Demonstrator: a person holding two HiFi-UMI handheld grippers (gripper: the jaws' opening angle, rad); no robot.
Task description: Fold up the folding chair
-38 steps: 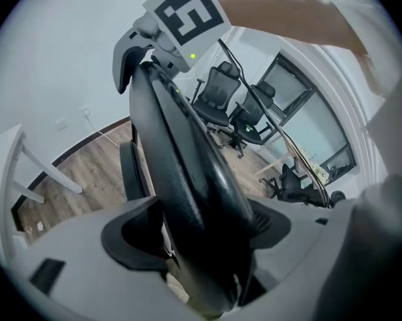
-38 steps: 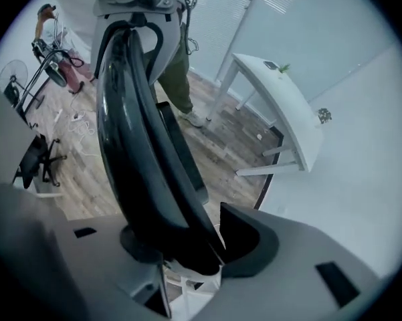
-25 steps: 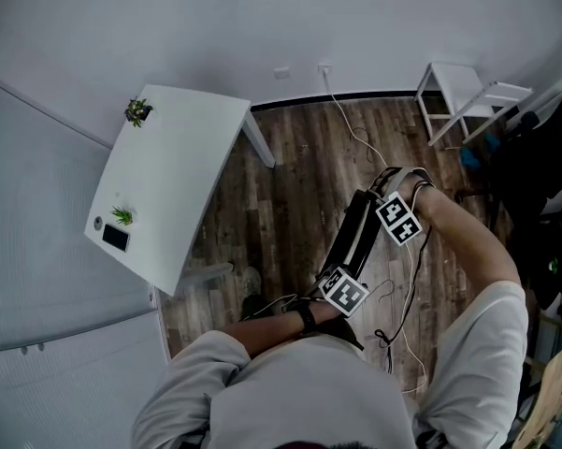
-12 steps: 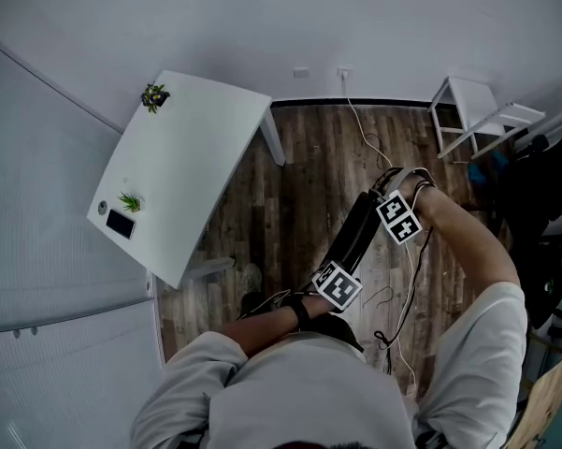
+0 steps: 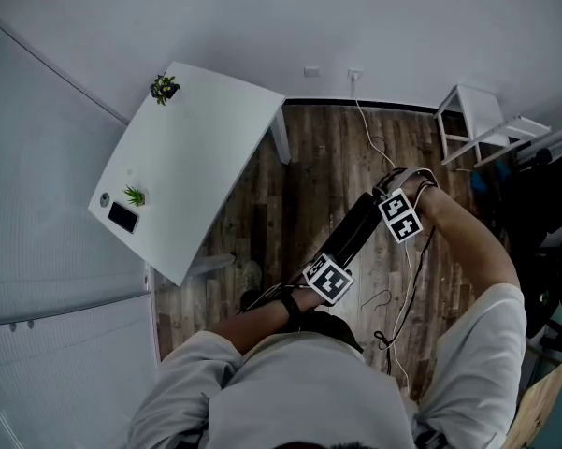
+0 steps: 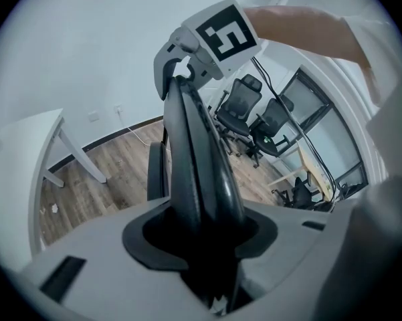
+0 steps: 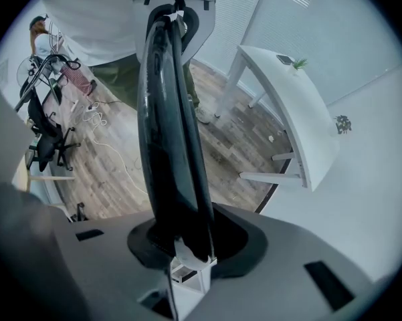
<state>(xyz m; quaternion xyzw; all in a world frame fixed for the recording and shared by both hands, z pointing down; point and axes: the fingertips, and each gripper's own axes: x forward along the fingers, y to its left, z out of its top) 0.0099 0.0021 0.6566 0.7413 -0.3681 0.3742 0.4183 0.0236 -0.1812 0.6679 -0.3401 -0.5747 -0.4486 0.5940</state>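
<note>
Head view, nearest: the left gripper (image 5: 329, 271) sits just ahead of the person's waist, clamped on the near end of the folding chair (image 5: 355, 232). Its jaws have just been closing, with the chair's black edge between them.
Folding chair: black, its panels lying flat against each other, held lengthwise between the two grippers above the wood floor (image 5: 309, 176). Whether it touches the floor cannot be told.
Right gripper (image 5: 395, 211): on the chair's far end and pointing down. Its jaws have also just been closing and pinch the slim black edge.
Step in hand: the fold looks complete, and the chair is being held shut.
Next move: likely setting it down or leaning it somewhere. That calls for firm pressure at both ends so the panels do not spring apart or slip.
Beyond: a white table (image 5: 196, 157) with two small plants and a dark phone, then a white stool (image 5: 477, 120) by the wall.
</note>
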